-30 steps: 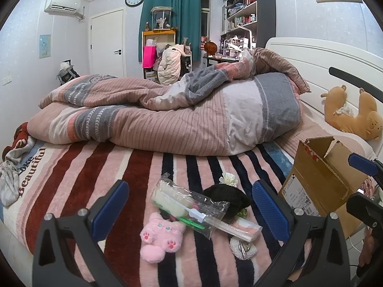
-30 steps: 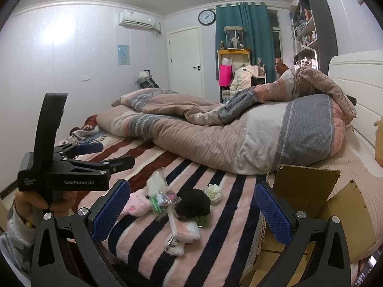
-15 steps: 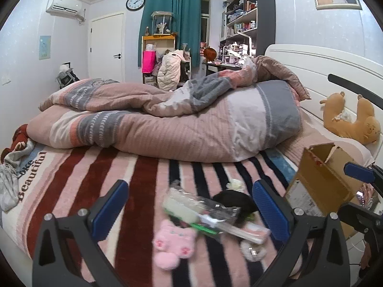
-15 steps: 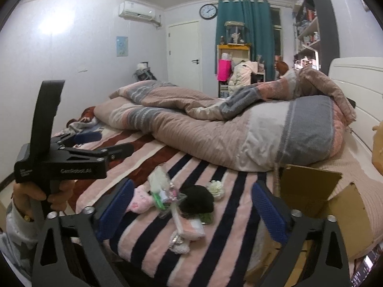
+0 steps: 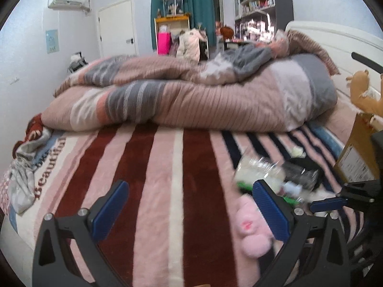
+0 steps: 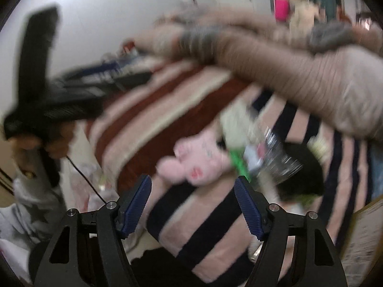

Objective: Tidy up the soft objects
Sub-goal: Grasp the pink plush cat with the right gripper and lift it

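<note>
Right gripper (image 6: 192,205) now nearer pink plush (image 6: 194,160), left gripper (image 5: 189,211) swung left, fingers wide, empty.

Both views show fisheye distortion with dark vignetted corners. Indoor lighting is even and cool, with soft shadows. The left wrist view is moderately blurred at right. The right wrist view is heavily motion-blurred; glare washes out the wall (image 6: 95,7) at upper left.

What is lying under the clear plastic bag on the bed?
The clear plastic bag overlaps a black soft item and lies partly over a pink plush toy. Motion blur and the bag hide anything else beneath.
</note>
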### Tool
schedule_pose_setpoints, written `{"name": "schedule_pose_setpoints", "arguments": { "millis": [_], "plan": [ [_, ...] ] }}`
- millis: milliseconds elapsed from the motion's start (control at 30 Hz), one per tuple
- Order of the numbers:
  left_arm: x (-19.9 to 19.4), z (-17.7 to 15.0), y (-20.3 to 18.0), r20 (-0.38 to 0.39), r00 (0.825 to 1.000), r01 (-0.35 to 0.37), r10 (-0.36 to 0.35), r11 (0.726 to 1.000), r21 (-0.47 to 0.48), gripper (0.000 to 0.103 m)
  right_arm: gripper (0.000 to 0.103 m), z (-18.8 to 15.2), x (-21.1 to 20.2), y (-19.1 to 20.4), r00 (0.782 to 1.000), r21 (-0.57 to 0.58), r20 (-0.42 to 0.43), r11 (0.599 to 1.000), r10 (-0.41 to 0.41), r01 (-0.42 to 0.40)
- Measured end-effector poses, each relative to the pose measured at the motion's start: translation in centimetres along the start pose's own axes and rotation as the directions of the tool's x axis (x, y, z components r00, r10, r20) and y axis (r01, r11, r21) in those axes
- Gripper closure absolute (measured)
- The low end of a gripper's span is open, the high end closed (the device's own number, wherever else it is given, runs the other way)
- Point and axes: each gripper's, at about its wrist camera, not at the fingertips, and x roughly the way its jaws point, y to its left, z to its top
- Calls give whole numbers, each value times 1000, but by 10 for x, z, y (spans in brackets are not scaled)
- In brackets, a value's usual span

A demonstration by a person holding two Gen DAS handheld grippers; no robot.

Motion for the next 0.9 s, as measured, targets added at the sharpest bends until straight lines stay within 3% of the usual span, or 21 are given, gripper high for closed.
{"name": "schedule_pose_setpoints", "arguments": {
  "millis": [133,200,400,633,867,900],
  "plan": [
    [22,-12,11,-47,999,13,-13,1000,10,0,32,-3,29,-5,997,33,-47,998,54,-52],
    [32,-16,13,-64,998,25,-24,1000,17,1,24,-2,39,-5,997,34,-58,998,48,-46],
    [50,-24,22,-110,992,60,-59,998,8,1,19,13,60,-4,996,48,-59,997,64,-61],
    [53,-30,38,-98,995,16,-19,1000,-23,1,10,31,73,6,999,9,-32,1000,30,-30],
    [63,-32,48,-147,972,167,-181,981,-102,1,11,38,87,7,999,4,-36,1000,-26,26],
    [64,-32,46,-154,970,175,-189,980,-99,1,20,37,87,10,998,-15,-36,998,-55,55]
  ]
}}
